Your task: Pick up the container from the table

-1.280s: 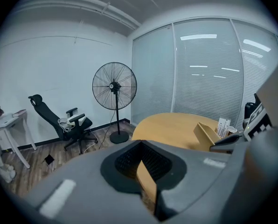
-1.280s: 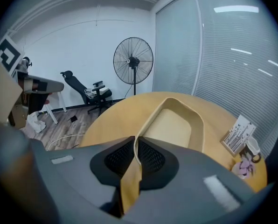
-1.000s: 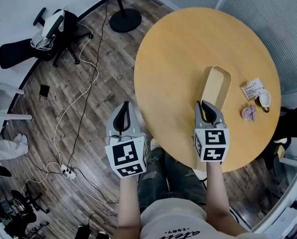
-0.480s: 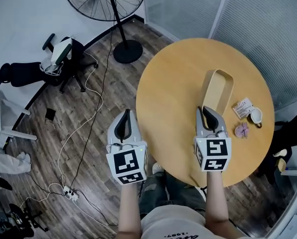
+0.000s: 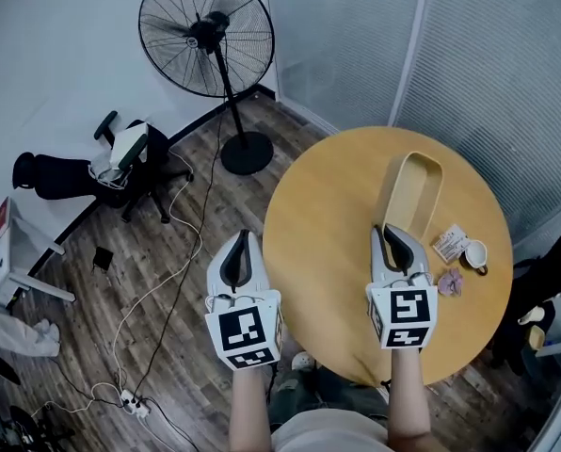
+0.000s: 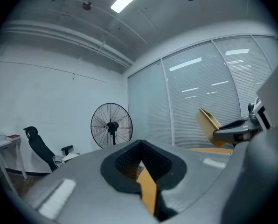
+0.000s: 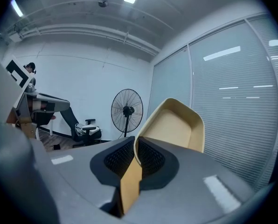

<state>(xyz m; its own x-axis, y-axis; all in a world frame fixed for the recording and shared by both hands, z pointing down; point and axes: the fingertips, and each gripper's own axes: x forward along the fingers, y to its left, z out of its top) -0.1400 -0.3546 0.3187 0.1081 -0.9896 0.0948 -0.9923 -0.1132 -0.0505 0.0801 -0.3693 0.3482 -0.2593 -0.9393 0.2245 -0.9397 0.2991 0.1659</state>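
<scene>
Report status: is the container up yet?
Done: right gripper is shut on the rim of the container, which hangs tilted, clear of the table. In hand: holding it aloft. Left: probably just carrying it off; left gripper is shut, empty.

we hold a grey two-jaw gripper with a black-and-white marker cube in each hand, our left forearm [image 5: 250, 412] and right forearm [image 5: 405, 408] stretched forward side by side. the left gripper [image 5: 242, 240] points about level, its black-padded jaws drawn together at the tips with nothing between them. the right gripper [image 5: 391, 231] tips slightly downward, its jaws clamped on the near rim of the pale yellow plastic container [image 5: 414, 191].
</scene>
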